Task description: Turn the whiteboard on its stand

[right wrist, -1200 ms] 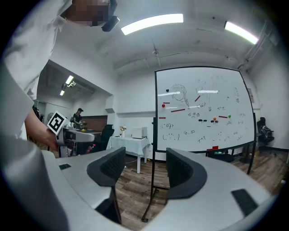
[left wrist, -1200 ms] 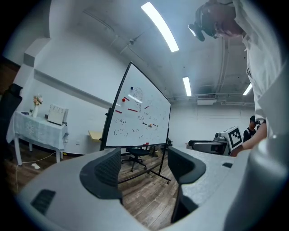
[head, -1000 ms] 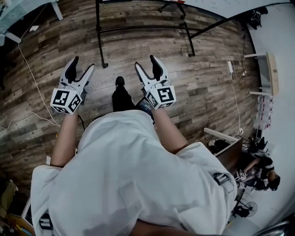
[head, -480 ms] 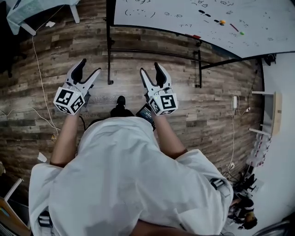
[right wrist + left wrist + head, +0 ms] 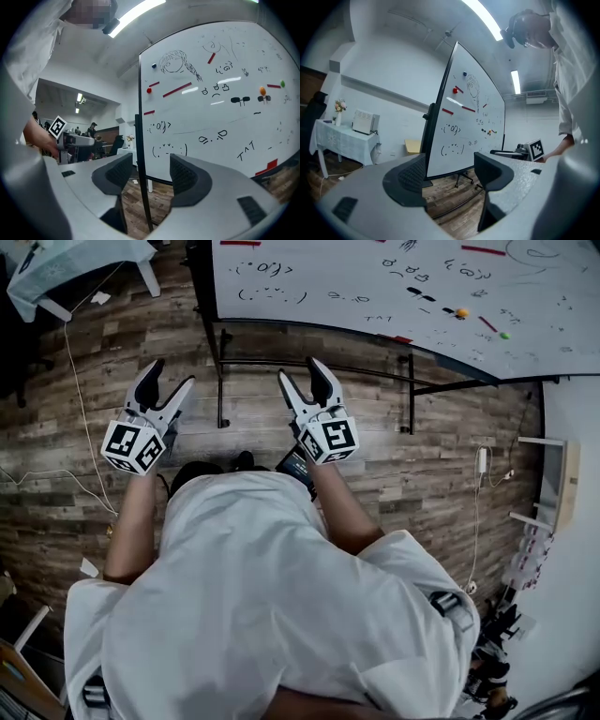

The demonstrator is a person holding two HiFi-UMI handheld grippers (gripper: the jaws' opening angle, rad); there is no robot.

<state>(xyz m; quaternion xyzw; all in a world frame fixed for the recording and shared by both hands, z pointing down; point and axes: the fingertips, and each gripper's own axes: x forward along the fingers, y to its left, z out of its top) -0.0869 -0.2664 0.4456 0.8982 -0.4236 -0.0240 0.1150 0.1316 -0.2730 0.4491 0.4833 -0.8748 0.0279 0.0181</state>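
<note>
**Wood-plank floor** (image 5: 450, 456): you are standing on it and facing the whiteboard (image 5: 394, 287), which is filling the top of the head view just ahead of you.

**Whiteboard:** it is showing a white face inside a thin dark frame. It is carrying black scribbles, a sketched head with a braid (image 5: 180, 63), several red strips (image 5: 177, 89), and small round magnets in red, blue, orange (image 5: 262, 90) and green.

**Stand** (image 5: 319, 367): it is black and is bearing the whiteboard, with its feet resting on the planks below the board.

**Table** (image 5: 75, 259): it is standing under a pale cloth, well apart at the upper left. A white cable (image 5: 80, 399) is trailing across the floor beside it.

**Left claw** (image 5: 171, 376): you are holding it level, with its jaws spread wide and nothing in them. The whiteboard's near edge is showing beyond the gap.

**Right claw** (image 5: 300, 371): you are holding it level too. Its jaws have just been closing a little, yet they are standing apart and gripping nothing. In the right gripper view the stand's black upright (image 5: 140, 154) is lining up with that gap, and neither pad is touching it.
</note>
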